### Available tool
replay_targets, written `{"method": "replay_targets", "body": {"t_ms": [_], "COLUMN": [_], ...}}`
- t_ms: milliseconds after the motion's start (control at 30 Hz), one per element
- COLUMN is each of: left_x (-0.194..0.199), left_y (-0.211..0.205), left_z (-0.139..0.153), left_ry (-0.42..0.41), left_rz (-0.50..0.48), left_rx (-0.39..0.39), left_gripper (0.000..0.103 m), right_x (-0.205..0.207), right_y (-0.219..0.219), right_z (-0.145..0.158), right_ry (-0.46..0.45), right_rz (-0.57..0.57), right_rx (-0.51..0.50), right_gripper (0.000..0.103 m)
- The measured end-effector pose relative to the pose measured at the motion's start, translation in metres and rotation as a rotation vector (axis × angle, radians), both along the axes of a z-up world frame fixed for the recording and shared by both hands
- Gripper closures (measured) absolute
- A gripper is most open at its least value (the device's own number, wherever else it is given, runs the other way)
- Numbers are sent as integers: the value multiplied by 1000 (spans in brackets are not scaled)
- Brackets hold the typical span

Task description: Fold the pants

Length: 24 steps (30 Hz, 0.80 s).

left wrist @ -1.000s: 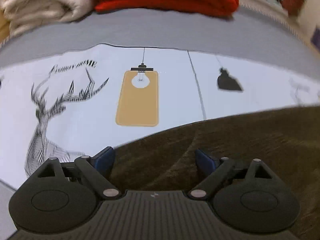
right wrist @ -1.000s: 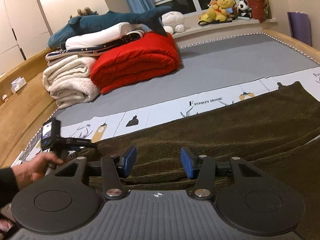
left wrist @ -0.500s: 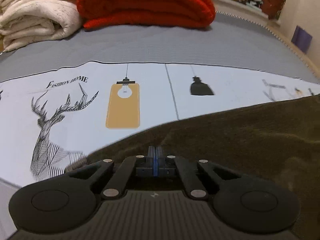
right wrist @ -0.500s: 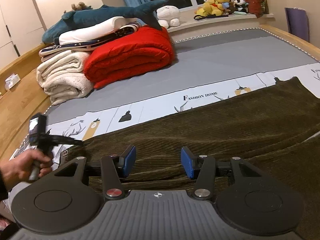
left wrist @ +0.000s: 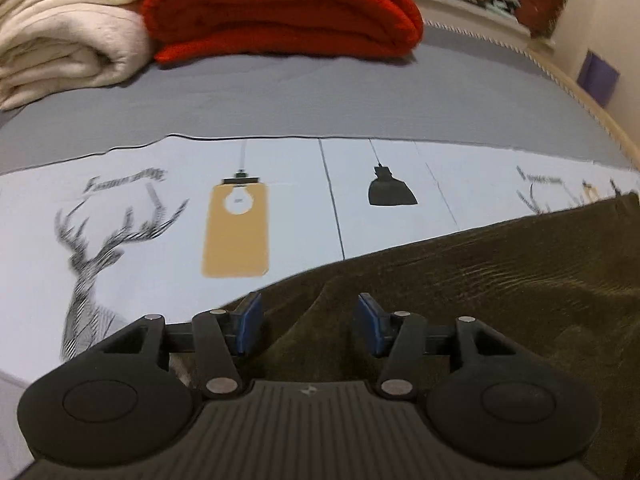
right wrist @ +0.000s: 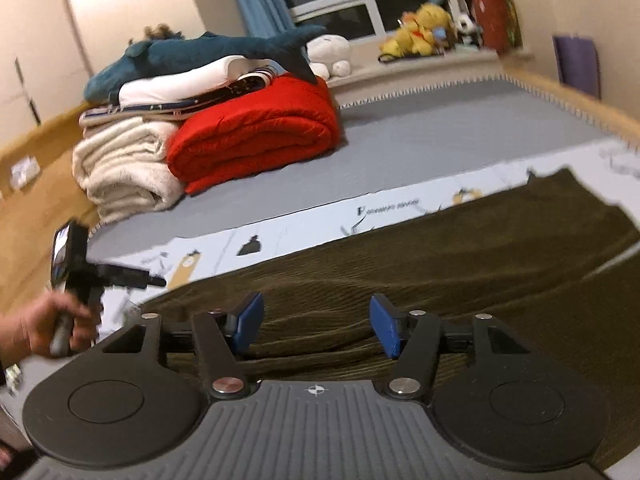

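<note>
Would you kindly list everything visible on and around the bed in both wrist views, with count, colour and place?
Corduroy pants: one, dark olive, spread flat on the near part of the bed.
Printed sheet with deer and lamp drawings: one, pale blue-white, under the pants.
Bed cover: one, grey, beyond the sheet.
Folded quilt: one, red, far left of the bed.
Folded fleece blanket: one, cream, left of the quilt.
Shark plush: one, teal, on top of the pile.
Soft toys: several, mostly yellow, on the window ledge.
Left gripper: black with blue pads, open over the pants' edge.
Right gripper: same, open above the pants.
Left hand: holding the left gripper's handle.
</note>
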<state>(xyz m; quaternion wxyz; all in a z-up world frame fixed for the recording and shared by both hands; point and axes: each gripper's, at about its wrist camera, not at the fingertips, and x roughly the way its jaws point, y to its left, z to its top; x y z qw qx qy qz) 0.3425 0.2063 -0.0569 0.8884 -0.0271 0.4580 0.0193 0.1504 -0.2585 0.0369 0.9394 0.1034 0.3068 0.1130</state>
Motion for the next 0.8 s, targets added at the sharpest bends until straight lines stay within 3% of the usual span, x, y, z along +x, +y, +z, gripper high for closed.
{"method": "replay_targets", "body": {"t_ms": [167,300,433,500,600,700,800], "left_x": [41,61,66,66,58,42,12], "left_y": [6,7,-4,-9,-24,-30,-32], "left_z": [-27,-47,-55,-53,-48,-36,-6], "left_ry": [54,131,162,160,141,105,24], "left_rz": [-25,-69,-149,-190,-256,-276,-240], "left_rx": [-2,-46,2,8,79,105,53], "left_gripper": [39,39,40,63,81,86,87], "right_x": [6,16,26,30,35,40,45], "right_y": [-35,-63,-72,-72,-68,-64,-64], "right_z": [-6,-16,-22,-24,-25,-25,-25], "right_ry": [27,79,98,103,104,102,103], "right_rz": [-48,-89,-93,-86,-66,-58,-68], "right_rx": [-9,50,94,102,102,91,90], "right_gripper": [42,42,42,42,42,42,42]}}
